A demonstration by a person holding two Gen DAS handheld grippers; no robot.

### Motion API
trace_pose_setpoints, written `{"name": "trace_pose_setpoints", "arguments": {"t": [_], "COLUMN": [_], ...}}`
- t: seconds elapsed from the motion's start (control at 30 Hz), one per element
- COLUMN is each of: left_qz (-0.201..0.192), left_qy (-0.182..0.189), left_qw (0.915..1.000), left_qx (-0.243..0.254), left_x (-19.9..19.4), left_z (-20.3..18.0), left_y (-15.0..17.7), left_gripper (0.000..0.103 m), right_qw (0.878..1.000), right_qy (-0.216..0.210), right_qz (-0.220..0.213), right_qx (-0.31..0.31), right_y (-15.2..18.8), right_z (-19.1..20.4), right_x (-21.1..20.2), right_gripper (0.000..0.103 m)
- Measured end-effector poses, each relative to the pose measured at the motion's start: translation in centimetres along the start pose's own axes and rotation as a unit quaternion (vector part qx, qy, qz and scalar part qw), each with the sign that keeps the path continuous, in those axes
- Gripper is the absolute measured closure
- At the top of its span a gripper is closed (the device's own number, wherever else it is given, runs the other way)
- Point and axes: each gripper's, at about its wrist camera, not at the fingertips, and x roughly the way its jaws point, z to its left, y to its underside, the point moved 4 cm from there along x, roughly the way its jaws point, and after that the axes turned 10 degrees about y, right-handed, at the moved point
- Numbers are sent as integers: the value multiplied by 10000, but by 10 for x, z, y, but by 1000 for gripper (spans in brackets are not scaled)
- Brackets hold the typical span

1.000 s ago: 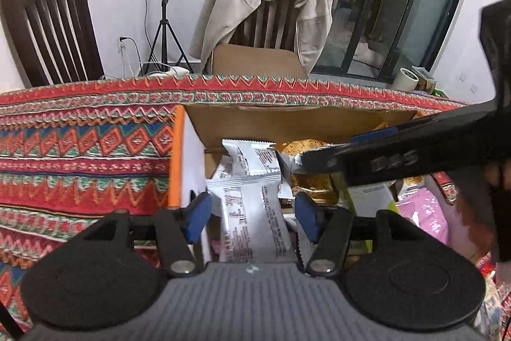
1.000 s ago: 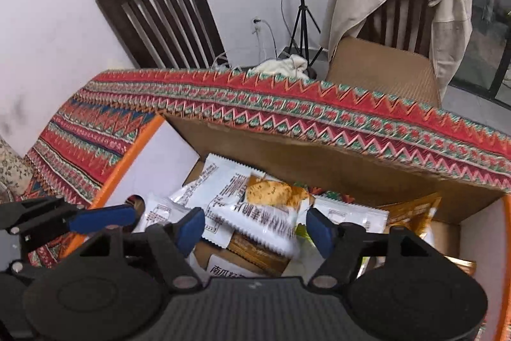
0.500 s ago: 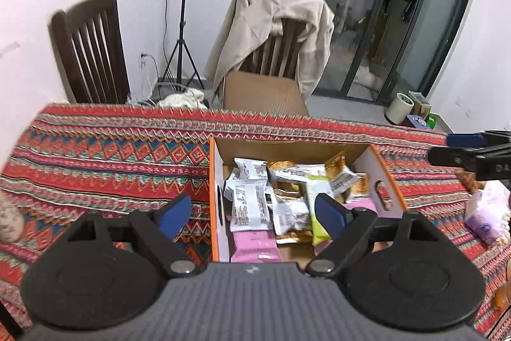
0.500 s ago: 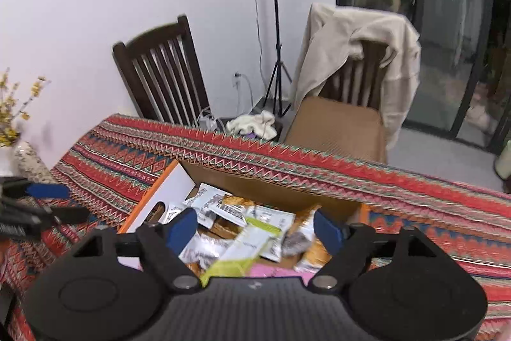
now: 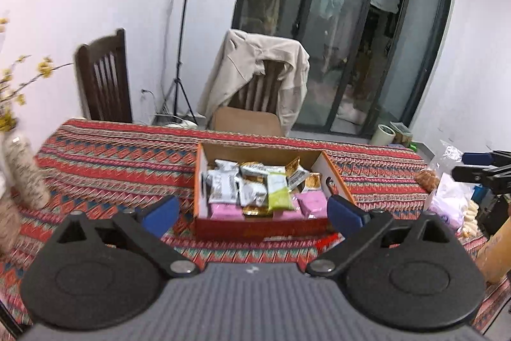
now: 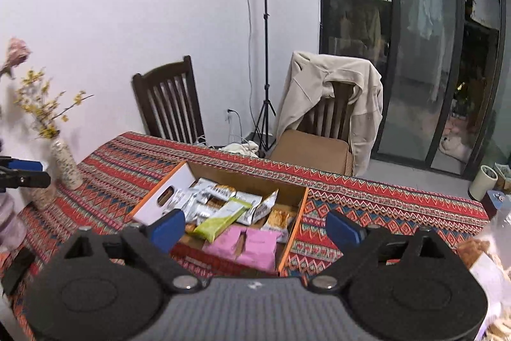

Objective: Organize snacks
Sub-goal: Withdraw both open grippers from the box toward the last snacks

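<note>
Both hand-held grippers have drawn up and back from the snack box since the earlier views, in which they sat low over its contents with the packets filling the frame; the whole box now shows beyond their fingers. Left hand-held gripper (image 5: 250, 210): jaws spread wide, nothing held. Right hand-held gripper (image 6: 255, 227): jaws likewise wide apart and empty. Snack box (image 5: 260, 227), an orange-edged carton, stands on the patterned cloth of the desk (image 5: 111, 162), in front of the chair draped with a beige jacket (image 5: 258, 75). Inside the box, white packets (image 5: 223, 184) lie toward its left wall, a green packet (image 5: 279, 192) lies at its middle with its long axis running from the near wall toward the far wall, and pink packets (image 5: 314, 202) lie along its near wall. To the right of the box, further bagged goods (image 5: 452, 200) rest loose on the desk, well apart from it. Judged from this layout, the box is largely filled and the packing step appears mostly done; the items right of the box may remain to be sorted. A vase of yellow flowers (image 6: 65, 163) stands well left of the box.
</note>
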Motion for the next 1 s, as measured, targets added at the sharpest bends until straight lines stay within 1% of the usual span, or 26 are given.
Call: {"name": "trace_pose_setpoints", "arguments": {"t": [0.07, 0.17, 0.23, 0.3, 0.37, 0.43, 0.5, 0.57, 0.63, 0.67, 0.73, 0.8, 0.87, 0.93, 1.0], "left_qz": [-150, -410, -483, -597, -638, -665, -568, -450, -275, -184, -86, 30, 73, 68, 61], "left_qy": [-110, -116, -122, -214, -351, -392, -398, -352, -330, -376, -409, -370, -361, -342, -286], "left_qw": [9997, 9984, 9983, 9977, 9972, 9970, 9972, 9974, 9983, 9986, 9988, 9991, 9992, 9994, 9996], "left_qx": [181, 370, 316, 257, 185, 9, -284, -432, -385, -337, -262, -194, -125, -39, 21], "left_x": [-18, -44, -56, -66, -72, -73, -70, -65, -58, -55, -50, -44, -40, -35, -30], "left_z": [-8, -17, -22, -24, -26, -26, -26, -27, -29, -29, -31, -33, -35, -39, -42], "left_y": [27, 75, 109, 139, 168, 199, 229, 253, 271, 276, 283, 287, 287, 284, 281], "left_gripper": [0, 0, 0, 0, 0, 0, 0, 0, 0, 0, 0, 0, 0, 0, 0], "right_qw": [9999, 9992, 9984, 9980, 9977, 9970, 9964, 9946, 9942, 9946, 9961, 9969, 9968, 9965, 9964], "right_qy": [-82, -152, -189, -251, -303, -327, -87, 306, 546, 601, 610, 513, 568, 666, 669], "right_qz": [-118, -380, -517, -577, -609, -694, -821, -972, -910, -842, -621, -385, -193, -153, -165], "right_qx": [4, 45, 89, 83, 50, -38, -201, -217, -171, -70, 172, 457, 531, 476, 500], "right_y": [21, 58, 86, 119, 148, 178, 210, 241, 270, 281, 304, 323, 336, 343, 342], "right_z": [-3, -2, -1, 4, 10, 17, 24, 28, 31, 32, 31, 30, 30, 30, 30], "right_x": [-23, -55, -74, -90, -100, -109, -115, -118, -113, -108, -97, -85, -75, -68, -65], "right_gripper": [6, 0, 0, 0, 0, 0, 0, 0, 0, 0, 0, 0, 0, 0, 0]}}
